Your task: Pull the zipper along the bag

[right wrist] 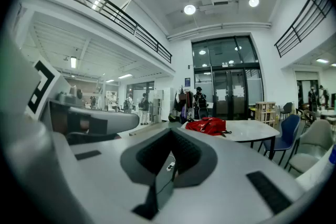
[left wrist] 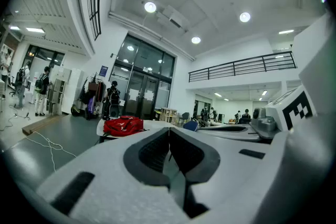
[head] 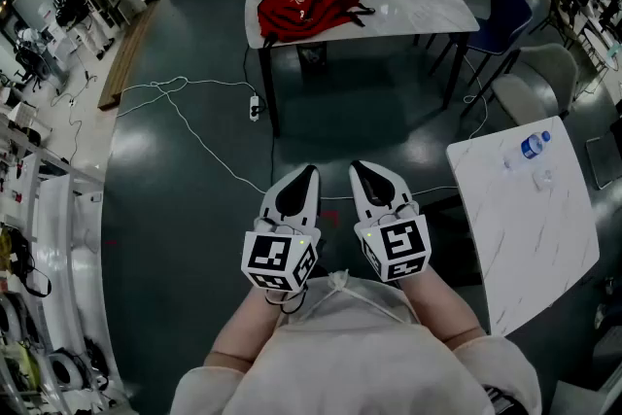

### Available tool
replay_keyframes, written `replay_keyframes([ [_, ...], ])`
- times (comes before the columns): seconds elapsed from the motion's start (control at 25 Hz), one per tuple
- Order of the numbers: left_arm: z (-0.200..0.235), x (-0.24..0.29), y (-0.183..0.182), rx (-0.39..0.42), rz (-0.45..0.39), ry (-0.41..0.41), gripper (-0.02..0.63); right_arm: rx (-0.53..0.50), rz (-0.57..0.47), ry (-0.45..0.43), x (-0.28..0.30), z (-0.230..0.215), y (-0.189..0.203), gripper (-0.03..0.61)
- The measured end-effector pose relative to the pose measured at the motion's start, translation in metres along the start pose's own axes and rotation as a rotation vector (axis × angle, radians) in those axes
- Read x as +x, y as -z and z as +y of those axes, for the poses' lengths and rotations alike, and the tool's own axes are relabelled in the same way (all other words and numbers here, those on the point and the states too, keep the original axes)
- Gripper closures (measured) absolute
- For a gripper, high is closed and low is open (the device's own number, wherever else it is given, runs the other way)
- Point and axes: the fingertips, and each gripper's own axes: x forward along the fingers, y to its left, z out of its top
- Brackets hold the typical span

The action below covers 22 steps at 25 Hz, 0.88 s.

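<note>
Head view looks steeply down on the left claw (head: 309,172) and the right claw (head: 360,167). They are held side by side over the dark floor (head: 185,238), and both point away from the person toward a counter (head: 418,10) well ahead. Left gripper view shows that claw clenched, its two dark pads meeting at the tips with nothing between them. Right gripper view shows the same of the right claw (pads pressed together, empty). The two claws are near each other but apart.

The red bag (head: 308,3) lies flat on the left part of the counter, well apart from both claws, with dark strap ends reaching toward the counter's middle. Both gripper views catch it in the distance, just above the claw tips, on that pale counter. Its zipper is too small to make out from here.

A white cable (head: 194,126) snakes over the floor to a power strip (head: 255,107) by the counter's near left leg. A blue chair (head: 501,22) stands at the counter's right end. To the right of the claws is a second counter (head: 525,228), pale and marbled, with a water bottle (head: 531,146) near its far corner.
</note>
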Motion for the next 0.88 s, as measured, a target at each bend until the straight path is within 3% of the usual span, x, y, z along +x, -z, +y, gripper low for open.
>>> replay_keyframes([
  [0.36,0.01,0.008,-0.004,0.01,-0.004,-0.009,0.594,-0.004,0.001,-0.005,0.012,-0.003,-0.001,0.552],
  [0.56,0.016,0.015,-0.004,0.006,-0.001,-0.015,0.594,0.056,-0.012,-0.001,0.019,-0.008,-0.001,0.552],
  [0.88,0.037,0.034,0.011,-0.048,0.036,-0.028,0.594,0.088,0.042,-0.002,0.043,-0.021,0.017,0.551],
])
